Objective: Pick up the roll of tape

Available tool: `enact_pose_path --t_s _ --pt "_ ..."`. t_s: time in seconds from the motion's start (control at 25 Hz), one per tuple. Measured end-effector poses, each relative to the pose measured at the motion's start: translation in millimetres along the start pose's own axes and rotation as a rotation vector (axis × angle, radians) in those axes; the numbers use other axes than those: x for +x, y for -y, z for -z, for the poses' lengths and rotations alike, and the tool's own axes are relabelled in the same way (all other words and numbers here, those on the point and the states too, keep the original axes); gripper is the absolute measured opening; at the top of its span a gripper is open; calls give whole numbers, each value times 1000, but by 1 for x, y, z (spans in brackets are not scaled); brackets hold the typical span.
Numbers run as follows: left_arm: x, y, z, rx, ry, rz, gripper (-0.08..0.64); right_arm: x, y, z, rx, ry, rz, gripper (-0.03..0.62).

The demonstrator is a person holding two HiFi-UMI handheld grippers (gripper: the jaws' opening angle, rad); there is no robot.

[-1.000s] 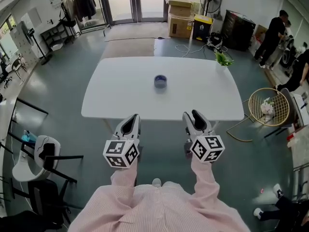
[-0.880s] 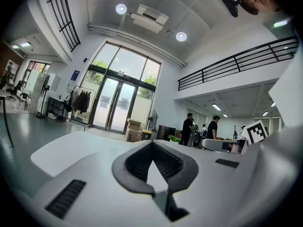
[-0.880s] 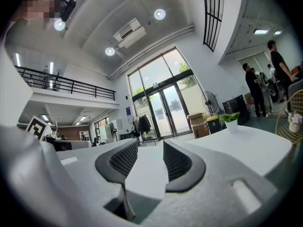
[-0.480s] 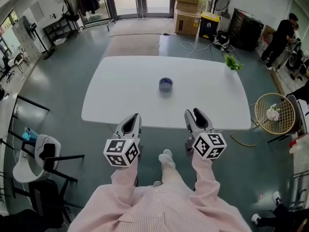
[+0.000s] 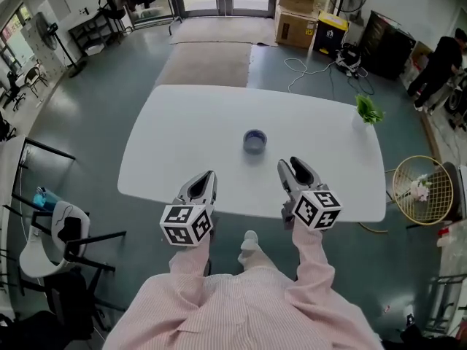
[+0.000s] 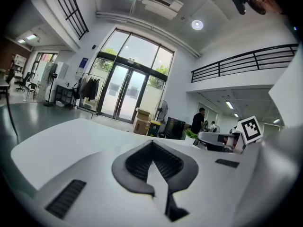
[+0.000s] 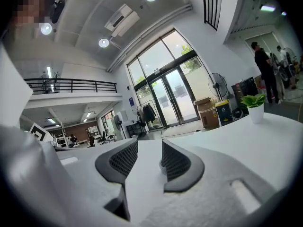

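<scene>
A dark blue roll of tape (image 5: 255, 141) lies flat near the middle of the white table (image 5: 168, 144). Both grippers hover over the table's near edge, short of the roll. My left gripper (image 5: 206, 176) is to the roll's near left, and its jaws meet at the tips with nothing between them (image 6: 152, 144). To the roll's near right, my right gripper (image 5: 292, 165) has a small gap between its pads and holds nothing (image 7: 149, 144). I cannot clearly make out the roll in either gripper view.
A small potted plant (image 5: 368, 111) stands at the table's far right corner. A wire basket (image 5: 422, 188) sits on the floor to the right, and chairs (image 5: 62, 232) to the left. Cardboard boxes (image 5: 298, 6) and a person (image 5: 438, 60) are far behind.
The person has stepped toward the table. Both grippers now reach over its near edge and are closer to the tape roll. Their jaws look unchanged.
</scene>
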State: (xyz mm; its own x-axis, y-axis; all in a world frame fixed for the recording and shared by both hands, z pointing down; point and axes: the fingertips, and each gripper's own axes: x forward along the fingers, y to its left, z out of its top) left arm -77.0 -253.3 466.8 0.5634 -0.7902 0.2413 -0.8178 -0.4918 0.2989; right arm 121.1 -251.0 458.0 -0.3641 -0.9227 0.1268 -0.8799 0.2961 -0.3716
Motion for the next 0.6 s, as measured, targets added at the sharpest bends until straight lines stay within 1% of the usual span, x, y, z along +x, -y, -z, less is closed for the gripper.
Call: enact_pose_path --t_s 0.16,0.36,0.6 --pt "34 -12 1 -29 -31 -17 0 36 17 2 -2 -57 -27 150" --pt "74 -18 1 -52 -60 -28 0 74 35 5 -15 -128 -80 150" --pt "114 -32 16 -114 -117 -47 0 113 49 13 -75 -227 -142 152"
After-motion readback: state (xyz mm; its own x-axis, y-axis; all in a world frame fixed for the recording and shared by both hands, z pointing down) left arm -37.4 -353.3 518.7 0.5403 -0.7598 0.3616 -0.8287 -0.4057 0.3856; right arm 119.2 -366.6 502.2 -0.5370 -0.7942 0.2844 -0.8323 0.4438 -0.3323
